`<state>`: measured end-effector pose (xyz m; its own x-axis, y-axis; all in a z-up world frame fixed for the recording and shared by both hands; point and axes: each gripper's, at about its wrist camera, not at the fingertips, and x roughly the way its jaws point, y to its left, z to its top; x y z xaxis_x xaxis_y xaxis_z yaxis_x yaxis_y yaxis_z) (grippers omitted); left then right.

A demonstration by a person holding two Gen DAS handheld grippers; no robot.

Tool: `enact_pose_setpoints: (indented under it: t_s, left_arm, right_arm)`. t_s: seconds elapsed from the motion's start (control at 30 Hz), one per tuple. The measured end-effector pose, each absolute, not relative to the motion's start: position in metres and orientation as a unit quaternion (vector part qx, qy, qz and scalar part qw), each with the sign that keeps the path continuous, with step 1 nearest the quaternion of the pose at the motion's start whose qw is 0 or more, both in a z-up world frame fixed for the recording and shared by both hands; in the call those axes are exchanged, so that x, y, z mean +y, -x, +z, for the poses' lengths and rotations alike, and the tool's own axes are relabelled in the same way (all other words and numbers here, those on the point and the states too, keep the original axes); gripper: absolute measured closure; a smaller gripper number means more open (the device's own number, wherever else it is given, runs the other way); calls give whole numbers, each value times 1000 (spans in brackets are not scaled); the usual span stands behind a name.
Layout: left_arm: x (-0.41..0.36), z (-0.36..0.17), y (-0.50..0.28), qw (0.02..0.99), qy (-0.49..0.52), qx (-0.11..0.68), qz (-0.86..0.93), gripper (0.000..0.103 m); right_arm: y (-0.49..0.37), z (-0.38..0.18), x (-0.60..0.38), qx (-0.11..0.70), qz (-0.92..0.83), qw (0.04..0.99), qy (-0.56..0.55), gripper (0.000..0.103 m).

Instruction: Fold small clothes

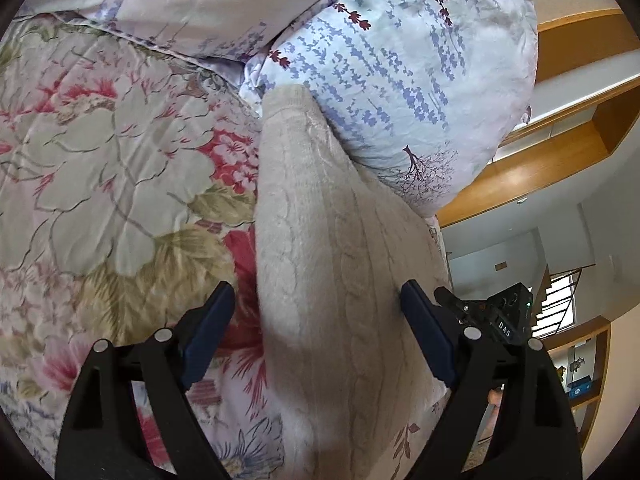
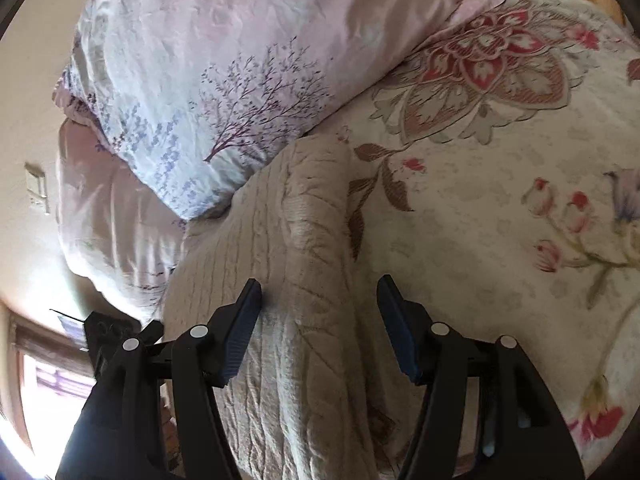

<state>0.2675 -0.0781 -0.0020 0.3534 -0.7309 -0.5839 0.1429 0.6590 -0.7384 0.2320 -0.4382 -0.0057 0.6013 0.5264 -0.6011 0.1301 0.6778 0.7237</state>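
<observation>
Nearest the cameras: left hand-held gripper (image 1: 318, 308) and right hand-held gripper (image 2: 319, 304), both with jaws apart and gripping nothing.
Between jaws: cream cable-knit sweater (image 1: 320, 280), lying on floral quilted bed cover (image 1: 100, 160).
Progress: looks folded into narrow band; probably cross fold remains.
Long axis: runs away toward lilac tree-print pillow (image 1: 400, 80).

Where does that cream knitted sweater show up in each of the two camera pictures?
Left wrist view: the cream knitted sweater runs up the centre, from between the open left gripper toward the top.
Right wrist view: the sweater fills the lower centre, under the open right gripper.
Shared landmark: the tree-print pillow at the sweater's far end, on the floral quilt.
</observation>
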Motion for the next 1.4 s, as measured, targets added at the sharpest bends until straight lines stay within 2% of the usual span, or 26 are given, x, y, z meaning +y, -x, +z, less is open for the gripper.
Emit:
enact_pose_setpoints:
  t_s: [0.07,0.17,0.33,0.5,0.57,0.73,0.97,1.13,1.23,1.4]
  left_arm:
    - [-82,-2,-271,766,300,491,-287,19]
    - [-91,-3,-276,763,296,492,-297,25]
    - [-103,-3,-280,773,283,486,-293,29]
    - [-86,-10,-282,751,333,486,-297,63]
    - [-81,-7,-280,749,334,485,-303,66]
    - [-54,15,-264,766,315,468,-309,67]
    - [27,59,-239,813,284,427,-275,67]
    - [70,28,-241,811,284,463,-218,65]
    - [82,0,-241,800,312,465,-213,57]
    - [83,14,-233,817,287,453,-211,54]
  right_arm:
    - [-236,-8,-436,428,144,803,-389,41]
    - [-241,-8,-430,430,162,803,-380,45]
    - [-242,-15,-430,426,191,789,-398,67]
    - [-235,-13,-427,411,201,788,-412,74]
    - [-232,-4,-421,401,205,794,-410,75]
    - [-226,26,-384,384,231,812,-373,76]
    - [-232,45,-304,371,271,833,-309,77]
    - [-243,12,-259,411,249,829,-285,77]
    - [-247,-5,-260,421,226,827,-298,74]
    - [-247,-3,-279,433,224,811,-323,64]
